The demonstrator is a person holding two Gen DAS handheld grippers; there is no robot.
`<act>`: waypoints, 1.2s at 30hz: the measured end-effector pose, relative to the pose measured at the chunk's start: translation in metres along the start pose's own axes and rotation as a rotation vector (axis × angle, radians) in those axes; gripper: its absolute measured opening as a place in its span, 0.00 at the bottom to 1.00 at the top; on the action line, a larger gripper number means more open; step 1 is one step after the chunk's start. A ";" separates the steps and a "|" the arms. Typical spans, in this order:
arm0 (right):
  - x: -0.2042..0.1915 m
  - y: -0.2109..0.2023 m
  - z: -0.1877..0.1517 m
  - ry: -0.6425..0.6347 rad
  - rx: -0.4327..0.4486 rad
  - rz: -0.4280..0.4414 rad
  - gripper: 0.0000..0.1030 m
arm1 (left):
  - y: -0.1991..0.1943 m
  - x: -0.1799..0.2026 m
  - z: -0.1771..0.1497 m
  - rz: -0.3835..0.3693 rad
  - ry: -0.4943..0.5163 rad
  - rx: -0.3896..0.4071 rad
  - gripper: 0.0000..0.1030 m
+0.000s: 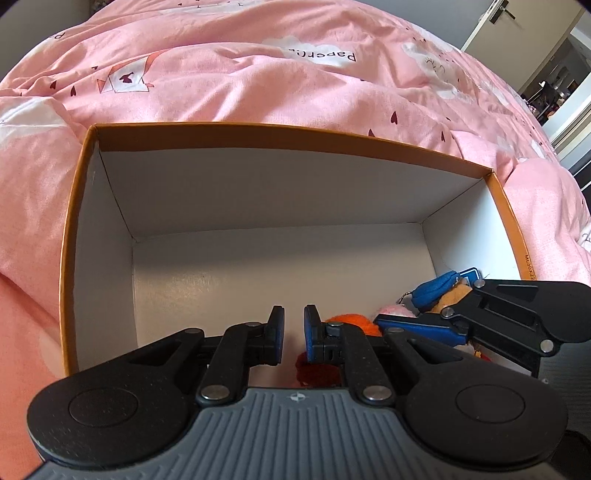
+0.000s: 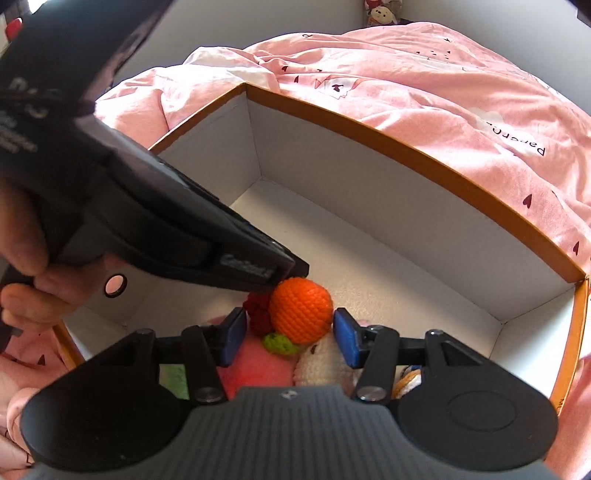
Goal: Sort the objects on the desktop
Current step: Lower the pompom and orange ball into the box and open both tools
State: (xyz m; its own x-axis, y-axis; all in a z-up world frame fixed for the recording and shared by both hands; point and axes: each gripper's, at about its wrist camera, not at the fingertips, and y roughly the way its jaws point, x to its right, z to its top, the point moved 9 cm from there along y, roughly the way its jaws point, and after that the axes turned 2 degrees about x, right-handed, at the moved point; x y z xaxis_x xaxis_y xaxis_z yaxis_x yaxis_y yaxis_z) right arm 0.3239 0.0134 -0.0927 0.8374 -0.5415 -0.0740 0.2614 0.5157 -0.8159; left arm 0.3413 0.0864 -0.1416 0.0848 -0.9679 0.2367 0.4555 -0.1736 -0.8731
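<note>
An orange-rimmed cardboard box (image 1: 258, 127) with white walls lies on a pink bed. My left gripper (image 1: 293, 332) hangs over its near end, jaws almost together with nothing between them. In the right wrist view an orange crocheted ball (image 2: 299, 314) rests on a heap of soft toys at the box's (image 2: 406, 147) near end. My right gripper (image 2: 290, 326) is open and straddles the ball; the left pad stands apart from it. A red crocheted piece (image 2: 258, 308) lies beside the ball. The left gripper (image 2: 291, 271) reaches in from the upper left, its tip just above the ball.
Pink plush (image 2: 258, 373), a white crocheted toy (image 2: 321, 365) and a green bit (image 2: 280, 341) fill the box's near end. A blue fabric item (image 1: 436, 288) lies by the right gripper's finger (image 1: 417, 326). The pink duvet (image 1: 258, 74) surrounds the box; a door (image 1: 491, 22) stands at the far right.
</note>
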 end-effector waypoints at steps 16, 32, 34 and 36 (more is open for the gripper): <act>0.018 -0.025 -0.010 0.079 0.024 -0.021 0.47 | 0.009 0.000 -0.009 0.075 0.072 -0.029 0.11; 0.027 -0.020 -0.014 0.093 0.008 -0.065 0.38 | 0.015 0.001 -0.017 0.090 0.133 -0.097 0.11; 0.023 -0.025 -0.015 0.094 0.017 -0.071 0.38 | 0.008 0.003 -0.016 0.096 0.144 -0.079 0.11; 0.023 -0.030 -0.015 0.096 0.023 -0.075 0.38 | -0.001 0.005 -0.016 0.087 0.137 -0.068 0.12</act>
State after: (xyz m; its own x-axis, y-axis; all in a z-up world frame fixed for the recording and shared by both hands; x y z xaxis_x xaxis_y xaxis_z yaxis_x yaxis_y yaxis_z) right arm 0.3277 -0.0245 -0.0783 0.7652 -0.6401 -0.0685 0.3336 0.4852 -0.8082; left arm 0.3271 0.0792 -0.1460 -0.0030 -0.9947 0.1030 0.3903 -0.0960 -0.9157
